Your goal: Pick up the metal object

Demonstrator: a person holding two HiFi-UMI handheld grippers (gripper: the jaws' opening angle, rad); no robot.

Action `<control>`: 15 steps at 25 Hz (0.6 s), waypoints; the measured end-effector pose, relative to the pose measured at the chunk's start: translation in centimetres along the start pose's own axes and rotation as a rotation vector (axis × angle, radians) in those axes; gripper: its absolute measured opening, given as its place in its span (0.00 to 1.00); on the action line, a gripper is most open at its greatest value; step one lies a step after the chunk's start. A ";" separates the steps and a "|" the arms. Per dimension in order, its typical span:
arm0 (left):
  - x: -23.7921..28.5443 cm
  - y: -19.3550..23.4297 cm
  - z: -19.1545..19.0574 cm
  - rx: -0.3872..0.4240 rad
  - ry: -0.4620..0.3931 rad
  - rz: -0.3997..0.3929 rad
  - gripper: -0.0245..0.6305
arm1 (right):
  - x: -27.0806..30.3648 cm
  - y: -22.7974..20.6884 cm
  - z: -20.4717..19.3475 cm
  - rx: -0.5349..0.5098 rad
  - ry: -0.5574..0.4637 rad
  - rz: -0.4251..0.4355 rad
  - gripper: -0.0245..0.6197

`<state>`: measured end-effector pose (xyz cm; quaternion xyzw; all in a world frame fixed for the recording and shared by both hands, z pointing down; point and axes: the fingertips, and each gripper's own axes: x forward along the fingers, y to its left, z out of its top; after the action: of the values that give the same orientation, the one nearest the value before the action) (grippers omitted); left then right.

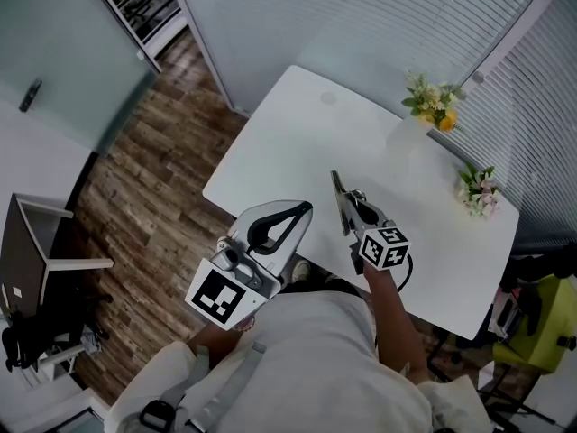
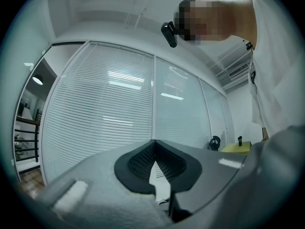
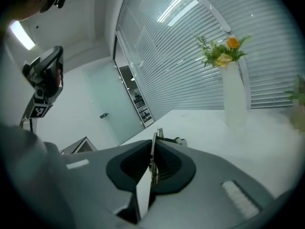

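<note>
One metal object (image 1: 339, 202), thin, pinched edge-on between the jaws of the right hand-held gripper (image 3: 155, 147), over the white tabletop (image 1: 297, 133) | left hand-held gripper (image 2: 153, 143): jaws pressed together, nothing between them, by the tabletop's near edge

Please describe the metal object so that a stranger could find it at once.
Look at the white table by the window blinds. Over its near side, the right gripper's jaws are closed on a thin, flat, grey metal strip. Unlike the white vase of yellow flowers, it is slim and gripped on edge.
</note>
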<state>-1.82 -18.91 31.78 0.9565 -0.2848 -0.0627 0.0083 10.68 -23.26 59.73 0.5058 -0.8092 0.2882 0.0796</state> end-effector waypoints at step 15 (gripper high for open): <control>1.2 0.5 -0.2 -0.005 -0.002 -0.005 0.04 | -4.4 4.4 9.4 -0.160 -0.161 0.017 0.07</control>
<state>-1.10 -20.00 31.87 0.9572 -0.2822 -0.0643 0.0101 10.51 -23.57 48.49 0.5123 -0.8377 0.1819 0.0521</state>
